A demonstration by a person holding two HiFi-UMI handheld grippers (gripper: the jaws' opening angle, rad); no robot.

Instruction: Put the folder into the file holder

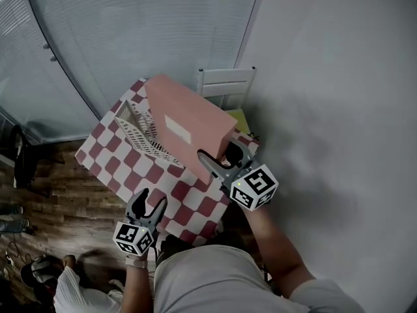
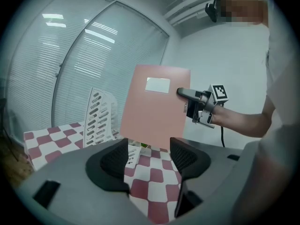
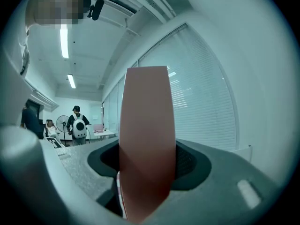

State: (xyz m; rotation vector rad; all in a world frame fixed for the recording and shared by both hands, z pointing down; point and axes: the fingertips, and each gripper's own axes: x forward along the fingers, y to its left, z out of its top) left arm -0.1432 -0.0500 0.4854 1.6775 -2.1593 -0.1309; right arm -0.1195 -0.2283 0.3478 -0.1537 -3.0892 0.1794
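My right hand-held gripper is clamped on the near edge of the pink folder and holds it roughly upright over the checkered table. The white file holder sits on the table just beside the folder, at its 9 o'clock. My left hand-held gripper, at 7 o'clock from the right one, has its jaws apart and empty.

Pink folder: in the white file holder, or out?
Out. Right hand-held gripper holds the pink cardboard folder in the air, beside the white slotted plastic file holder.
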